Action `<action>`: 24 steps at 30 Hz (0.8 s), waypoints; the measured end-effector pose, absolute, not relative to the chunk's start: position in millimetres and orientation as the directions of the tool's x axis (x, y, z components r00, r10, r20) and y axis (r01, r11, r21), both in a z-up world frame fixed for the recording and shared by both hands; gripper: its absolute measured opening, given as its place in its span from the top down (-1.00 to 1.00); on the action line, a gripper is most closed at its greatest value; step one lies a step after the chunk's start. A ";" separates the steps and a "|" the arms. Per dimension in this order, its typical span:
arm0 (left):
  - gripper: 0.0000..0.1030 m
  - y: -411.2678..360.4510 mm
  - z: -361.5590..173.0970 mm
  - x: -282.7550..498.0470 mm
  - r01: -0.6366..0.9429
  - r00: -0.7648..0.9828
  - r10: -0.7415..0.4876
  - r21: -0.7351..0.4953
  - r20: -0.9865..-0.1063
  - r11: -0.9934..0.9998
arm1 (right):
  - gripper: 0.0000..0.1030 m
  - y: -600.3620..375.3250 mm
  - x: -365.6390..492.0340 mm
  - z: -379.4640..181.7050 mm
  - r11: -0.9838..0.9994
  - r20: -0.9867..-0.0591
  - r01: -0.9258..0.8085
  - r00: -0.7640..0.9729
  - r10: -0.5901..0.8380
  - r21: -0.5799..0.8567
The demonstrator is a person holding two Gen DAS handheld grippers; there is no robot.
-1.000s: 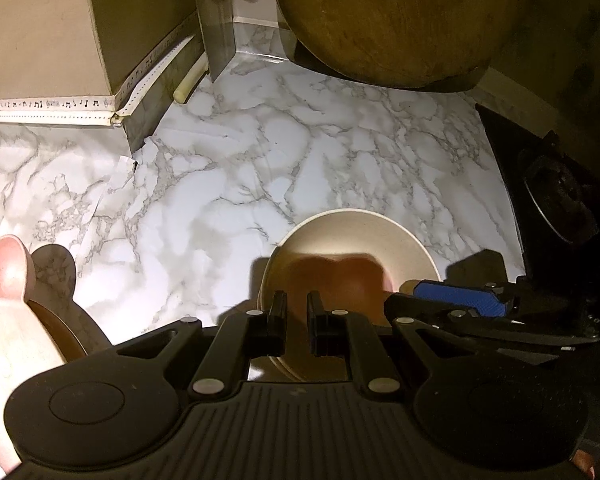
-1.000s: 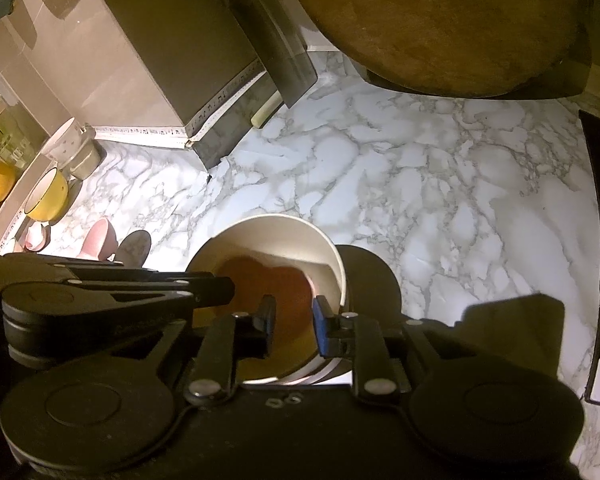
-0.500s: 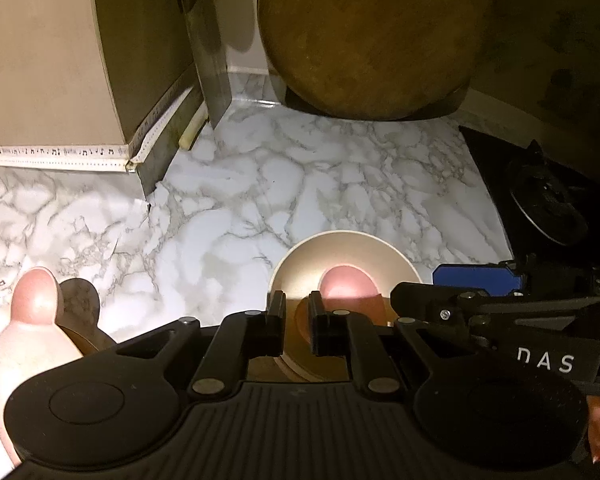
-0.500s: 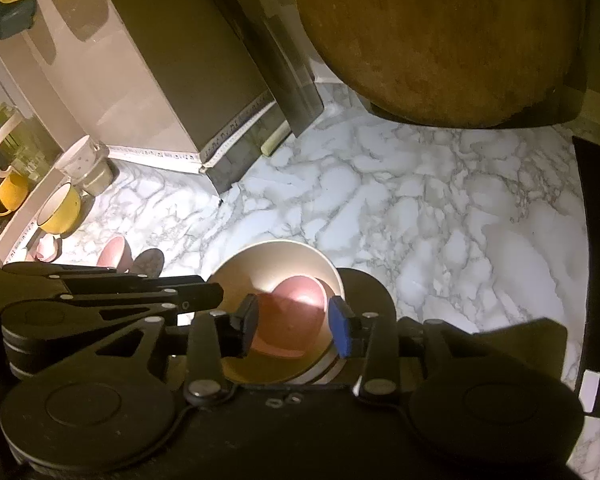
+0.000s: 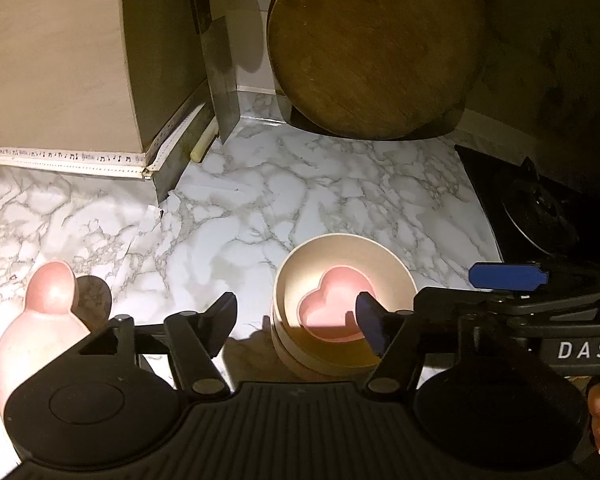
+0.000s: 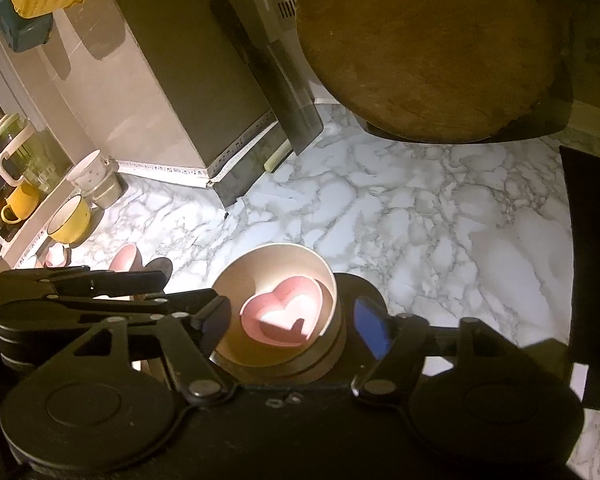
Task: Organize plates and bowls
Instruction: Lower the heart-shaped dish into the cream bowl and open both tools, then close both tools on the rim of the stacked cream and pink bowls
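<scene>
A cream bowl (image 5: pixel 384 258) (image 6: pixel 268 264) stands on the marble counter (image 5: pixel 300 200), apparently stacked on another bowl. A pink heart-shaped dish (image 5: pixel 332 312) (image 6: pixel 284 316) lies inside it. My left gripper (image 5: pixel 296 320) hangs above the bowl's near side; its jaws are opening and its pads touch nothing. My right gripper (image 6: pixel 294 320) hovers over the same bowl, jaws also opening, with the bowl below the gap and no pad on it. Each gripper shows in the other's view, the right gripper (image 5: pixel 508 276) at the right and the left gripper (image 6: pixel 100 280) at the left.
Another pink dish (image 5: pixel 40 328) (image 6: pixel 124 258) sits left of the bowl. A round wooden board (image 5: pixel 376 48) leans at the back, a cleaver (image 5: pixel 220 80) beside it. The stove (image 5: pixel 540 208) is at the right. Yellow mugs (image 6: pixel 68 220) and cups stand far left.
Both pairs of jaws have spread from nearly shut to wide. Both grippers have risen and drawn back from the bowl. The heart dish stays in the cream bowl.
</scene>
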State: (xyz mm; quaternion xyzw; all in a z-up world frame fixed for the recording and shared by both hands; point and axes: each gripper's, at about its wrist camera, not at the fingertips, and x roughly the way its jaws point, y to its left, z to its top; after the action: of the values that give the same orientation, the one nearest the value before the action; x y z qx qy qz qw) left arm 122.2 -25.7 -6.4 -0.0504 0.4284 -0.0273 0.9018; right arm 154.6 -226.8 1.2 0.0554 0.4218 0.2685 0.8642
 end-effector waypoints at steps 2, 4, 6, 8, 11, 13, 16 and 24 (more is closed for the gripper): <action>-0.46 -24.4 -8.7 122.7 -0.007 0.622 -0.092 -0.123 -0.777 0.992 | -0.59 -229.0 154.6 0.6 0.849 -0.697 -0.407 0.499 0.515 0.336; -0.48 -22.9 -11.5 122.5 -0.016 0.618 -0.098 -0.137 -0.780 0.990 | -0.68 -231.4 156.1 -0.9 0.852 -0.701 -0.389 0.496 0.513 0.350; -0.51 -23.0 -14.3 122.6 -0.025 0.617 -0.095 -0.141 -0.782 0.990 | -0.79 -232.8 158.6 -3.9 0.857 -0.707 -0.375 0.493 0.507 0.352; -0.57 -22.6 -17.2 123.9 -0.042 0.614 -0.093 -0.150 -0.784 0.988 | -0.82 -234.3 161.6 -7.3 0.864 -0.715 -0.359 0.493 0.496 0.353; -0.61 -19.6 -24.7 130.6 -0.071 0.603 -0.101 -0.179 -0.791 0.981 | -0.83 -234.4 166.3 -14.1 0.870 -0.730 -0.341 0.480 0.486 0.356; -0.67 -17.2 -32.4 137.6 -0.098 0.584 -0.106 -0.199 -0.805 0.975 | -0.83 -234.5 169.7 -19.7 0.875 -0.741 -0.326 0.471 0.479 0.358; -0.76 -10.1 -45.6 147.8 -0.151 0.552 -0.123 -0.244 -0.825 0.958 | -0.83 -233.7 177.0 -28.5 0.881 -0.757 -0.305 0.456 0.469 0.362; -0.76 -8.4 -71.1 162.9 -0.216 0.505 -0.095 -0.232 -0.858 0.948 | -0.69 -234.0 199.4 -53.0 0.891 -0.787 -0.209 0.419 0.453 0.402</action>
State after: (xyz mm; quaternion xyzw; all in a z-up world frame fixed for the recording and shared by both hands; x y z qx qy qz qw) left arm 162.9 -8.4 -71.1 -0.1568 0.4963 0.0354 0.8531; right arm 199.4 -234.0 -53.0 0.1215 0.5012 0.1988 0.8334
